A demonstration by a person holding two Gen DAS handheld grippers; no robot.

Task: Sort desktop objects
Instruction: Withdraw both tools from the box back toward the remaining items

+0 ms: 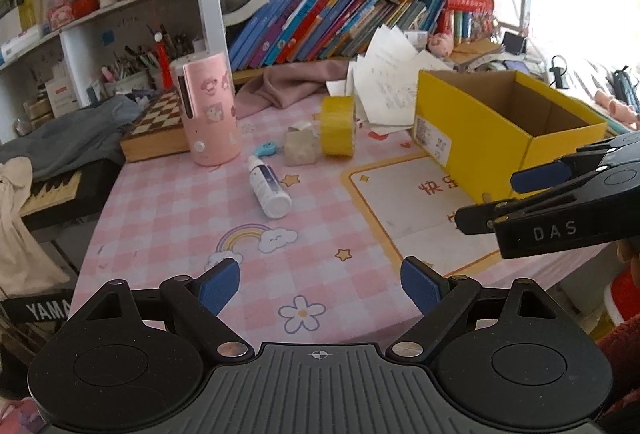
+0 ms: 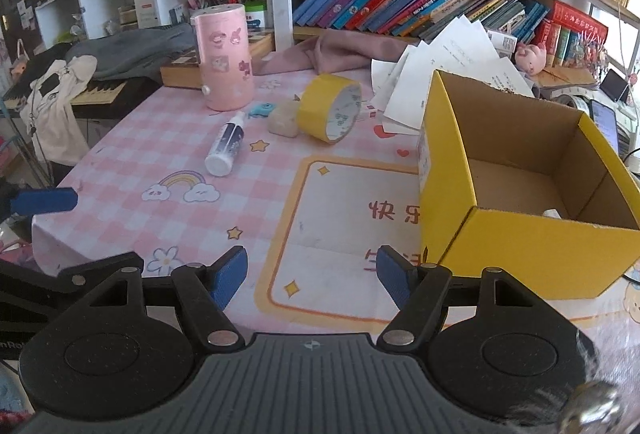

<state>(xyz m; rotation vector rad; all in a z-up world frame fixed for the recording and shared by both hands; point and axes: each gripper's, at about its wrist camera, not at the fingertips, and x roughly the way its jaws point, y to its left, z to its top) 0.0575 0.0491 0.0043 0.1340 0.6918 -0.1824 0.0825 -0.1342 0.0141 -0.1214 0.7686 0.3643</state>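
Observation:
On the pink checked tablecloth [image 1: 180, 218] a white spray bottle [image 1: 269, 187] [image 2: 226, 145] lies on its side. Behind it are a small blue item [image 1: 266, 149], a pale block [image 1: 300, 147] [image 2: 285, 121] and a yellow tape roll [image 1: 338, 125] [image 2: 330, 107] on edge. A pink cylinder [image 1: 210, 109] [image 2: 224, 61] stands to the left. At the right an open yellow box [image 1: 500, 129] [image 2: 520, 254] holds a small white item [image 2: 554, 213]. My left gripper [image 1: 320, 286] is open above the cloth with nothing between its fingers. My right gripper [image 2: 312, 280] [image 1: 508, 197], also open and holding nothing, hovers beside the box's near corner.
A chessboard box [image 1: 156, 129] lies behind the pink cylinder, and a piano keyboard [image 1: 52, 189] sits off the table's left edge. Loose papers [image 1: 392, 85] and a pink cloth [image 1: 288, 81] lie at the back. Bookshelves [image 2: 400, 1] close off the rear.

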